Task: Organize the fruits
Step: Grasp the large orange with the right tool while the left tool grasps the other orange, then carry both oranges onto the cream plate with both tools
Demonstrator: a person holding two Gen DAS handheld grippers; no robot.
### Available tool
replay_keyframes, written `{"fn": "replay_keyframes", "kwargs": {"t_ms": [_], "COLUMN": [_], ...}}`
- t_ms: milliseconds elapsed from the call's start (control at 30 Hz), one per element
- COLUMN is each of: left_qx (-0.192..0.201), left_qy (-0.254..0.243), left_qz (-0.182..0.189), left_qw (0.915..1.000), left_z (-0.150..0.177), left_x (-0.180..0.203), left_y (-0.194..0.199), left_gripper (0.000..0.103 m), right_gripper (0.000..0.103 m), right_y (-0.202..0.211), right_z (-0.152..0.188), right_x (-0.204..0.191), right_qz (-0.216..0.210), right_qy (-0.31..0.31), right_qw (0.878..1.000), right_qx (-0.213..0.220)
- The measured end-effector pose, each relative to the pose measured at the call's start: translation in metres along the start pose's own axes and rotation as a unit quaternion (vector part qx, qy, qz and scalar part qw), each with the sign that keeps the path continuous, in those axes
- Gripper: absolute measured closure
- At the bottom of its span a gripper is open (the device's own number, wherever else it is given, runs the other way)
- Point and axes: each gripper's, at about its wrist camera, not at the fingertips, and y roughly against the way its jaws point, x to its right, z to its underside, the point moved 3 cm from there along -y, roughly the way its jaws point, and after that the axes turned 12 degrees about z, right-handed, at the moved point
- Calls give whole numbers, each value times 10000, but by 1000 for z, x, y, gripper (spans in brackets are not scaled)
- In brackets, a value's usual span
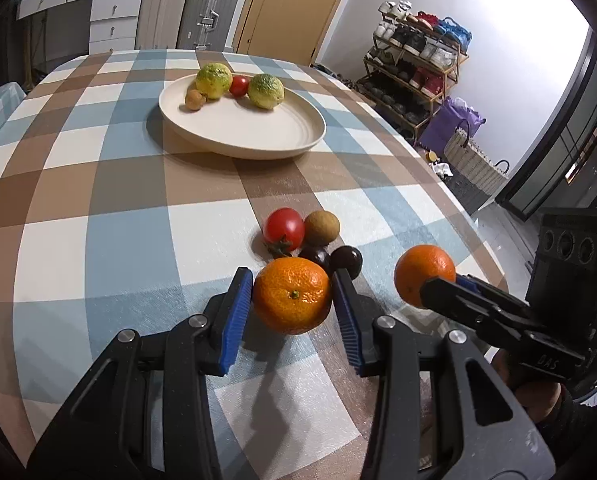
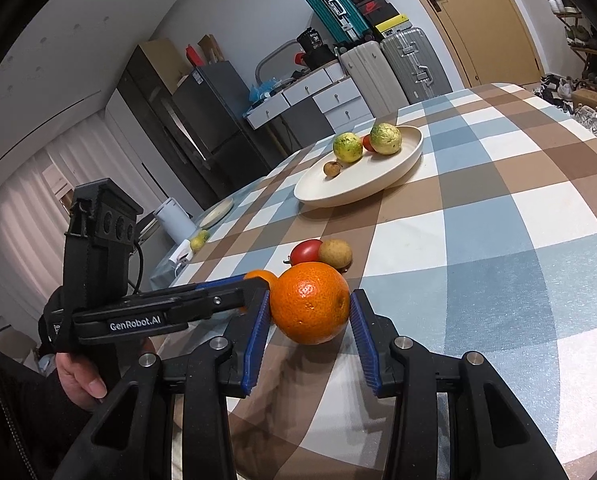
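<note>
While both grippers sit low over the checked tablecloth [image 1: 98, 240], each one grasps its own fruit. The left gripper [image 1: 292, 300] has its blue pads [image 1: 234, 312] pressed against the sides of an orange [image 1: 291, 300], which rests on the cloth between the fingers. Just past those fingertips lie two dark plums [image 1: 346, 260], and right behind them a red tomato [image 1: 284, 228] touching a brown kiwi [image 1: 321, 227]. Off to this gripper's right, the right gripper [image 2: 310, 312] is clamped on a second orange [image 2: 310, 302]; in the left wrist view that fruit appears to sit clear of the cloth, though its own view does not settle this. A hand [image 2: 78, 376] wraps the left tool's handle at the lower left of the right wrist view. Well ahead of both tools stands a cream plate [image 1: 258, 136], holding two yellow-green citrus fruits [image 1: 265, 91], a small tomato [image 1: 239, 85] between them and a small brown fruit [image 1: 194, 100] at its left edge. Beyond the table stand suitcases [image 1: 208, 12], a door [image 1: 294, 4] and a shoe rack [image 1: 414, 68].
</note>
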Motion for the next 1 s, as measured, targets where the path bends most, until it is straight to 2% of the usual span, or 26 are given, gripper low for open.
{"fn": "replay_keyframes", "kwargs": {"t_ms": [267, 533, 733, 833, 1000], "left_qx": [238, 521, 517, 483, 465], "left_qy": [98, 50, 260, 281, 285], "left_qz": [9, -31, -51, -80, -91], "left_qw": [9997, 9986, 9983, 9984, 9985], "left_z": [-19, -61, -96, -110, -134], "left_x": [-14, -29, -56, -66, -83], "left_y": [15, 21, 5, -3, -21], "left_gripper": [65, 65, 65, 65, 65], "right_gripper": [62, 62, 62, 62, 62], "right_y": [-6, -23, -43, -61, -96], "right_z": [-12, -46, -81, -99, -132], "right_x": [-5, -8, -9, -5, 1], "right_qz": [-16, -154, -230, -105, -182], "right_qy": [61, 81, 126, 98, -7], "right_qw": [10000, 9998, 9997, 9999, 9993], "right_qx": [-19, 17, 27, -73, -313]}}
